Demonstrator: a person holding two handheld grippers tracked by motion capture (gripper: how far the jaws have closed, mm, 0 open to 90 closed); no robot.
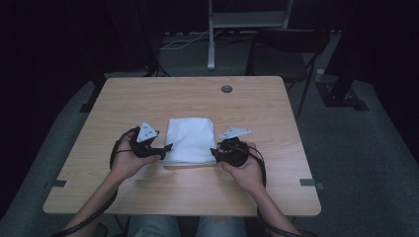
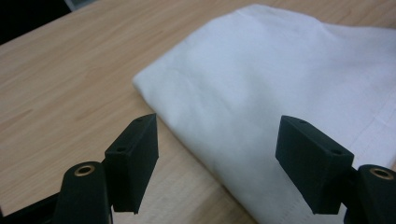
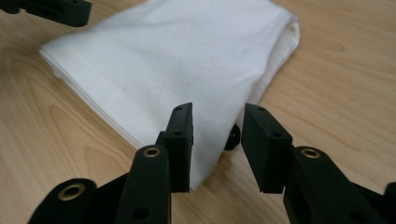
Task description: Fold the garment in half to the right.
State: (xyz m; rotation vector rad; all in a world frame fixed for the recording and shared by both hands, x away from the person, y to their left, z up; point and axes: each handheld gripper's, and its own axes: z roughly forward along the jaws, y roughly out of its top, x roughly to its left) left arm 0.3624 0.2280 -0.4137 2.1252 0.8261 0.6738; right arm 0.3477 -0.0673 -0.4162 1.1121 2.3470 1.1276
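A folded white cloth (image 1: 190, 139) lies flat near the middle of the wooden table (image 1: 148, 98). My left gripper (image 1: 167, 147) is at the cloth's near left corner. In the left gripper view its jaws stand wide open (image 2: 222, 161), one over the bare wood and one over the cloth (image 2: 280, 74). My right gripper (image 1: 214, 152) is at the near right corner. In the right gripper view its jaws (image 3: 217, 144) stand apart with the cloth's corner (image 3: 140, 65) lying between them, close to one pad; no pad presses on it.
A round cable hole (image 1: 227, 89) sits near the table's far edge. A dark chair (image 1: 284, 54) and a metal stand (image 1: 211, 39) are behind the table. Tape marks (image 1: 310, 182) lie near the front corners. The left gripper's jaw (image 3: 60, 9) shows across the cloth.
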